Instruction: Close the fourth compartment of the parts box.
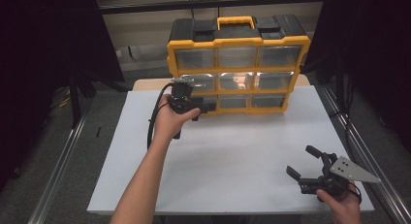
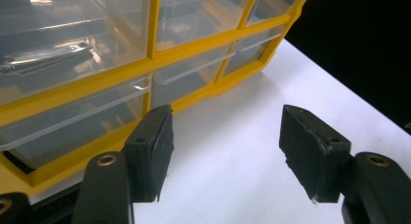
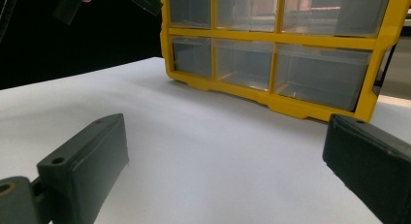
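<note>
Jaws of the left gripper [image 1: 197, 110] are held apart with nothing between them, just beside the lower-left drawer of the yellow plastic organiser with clear drawers [image 1: 237, 64], which is stood upright at twelve o'clock on the white table [image 1: 232, 151]. At five o'clock, the right gripper [image 1: 304, 162] is held open and empty, well apart from the organiser.

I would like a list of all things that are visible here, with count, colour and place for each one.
organizer case: one, yellow frame, black top, yellow handle, upright at the table's far edge
drawers: nine, clear, three rows of three in the case front
table: one, white top
left gripper: one, black, jaws open, empty, beside the case's bottom-left drawer
right gripper: one, black with grey plate, jaws open, empty, near right of the table
hands: two, one on each gripper
</note>
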